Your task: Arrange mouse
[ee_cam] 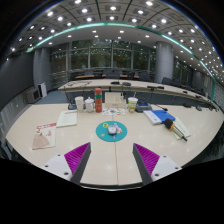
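Gripper: the hand-held two-finger gripper [110, 160] hovers above the near part of the table, its fingers spread wide with nothing between them.
Pads: a magenta pad [76, 154] shows on the left finger and another [147, 156] on the right, both free of contact.
Table: a large pale beige table [110, 172] stretches out beneath and ahead of the fingers.
Mat: a round teal mat [111, 131] lies on the table just ahead of the fingers, roughly centred between them.
Mouse: a small white computer mouse [112, 129] rests on the round teal mat, beyond the fingertips and untouched.
Left side: a printed sheet with red markings [43, 136] lies flat beyond the left finger, and a pale sheet [67, 118] lies farther back.
Middle back: a cluster of cups and bottles [92, 102] stands behind the mat, with a green-and-white cup [132, 103] just to its right.
Right side: a blue flat book-like item [157, 116] lies beyond the right finger, with some small items beside it, too small to identify.
Room: a big hall with rows of ceiling lights [100, 18] and dark windows lies past the table.
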A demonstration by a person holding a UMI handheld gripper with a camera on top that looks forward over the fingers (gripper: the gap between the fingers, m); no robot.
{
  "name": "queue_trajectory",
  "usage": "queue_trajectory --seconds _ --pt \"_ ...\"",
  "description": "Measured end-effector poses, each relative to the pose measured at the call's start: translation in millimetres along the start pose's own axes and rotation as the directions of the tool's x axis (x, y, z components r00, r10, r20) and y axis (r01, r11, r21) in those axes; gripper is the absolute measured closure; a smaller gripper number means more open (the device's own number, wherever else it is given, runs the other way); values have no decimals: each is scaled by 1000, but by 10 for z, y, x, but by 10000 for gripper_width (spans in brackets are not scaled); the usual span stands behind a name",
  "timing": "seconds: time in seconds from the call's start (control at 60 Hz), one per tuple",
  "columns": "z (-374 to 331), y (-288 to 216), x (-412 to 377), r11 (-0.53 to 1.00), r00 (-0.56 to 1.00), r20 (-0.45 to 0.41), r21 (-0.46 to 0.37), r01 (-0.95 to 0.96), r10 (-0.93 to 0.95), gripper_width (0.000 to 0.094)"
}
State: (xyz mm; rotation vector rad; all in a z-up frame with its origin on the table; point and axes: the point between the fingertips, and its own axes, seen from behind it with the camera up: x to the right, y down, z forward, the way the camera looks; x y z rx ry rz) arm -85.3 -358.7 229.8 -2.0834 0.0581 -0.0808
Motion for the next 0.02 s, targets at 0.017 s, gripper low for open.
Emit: queue_trajectory --seconds 0.017 --pt "-23 1 0 1000 1000 1 2 -3 3 80"
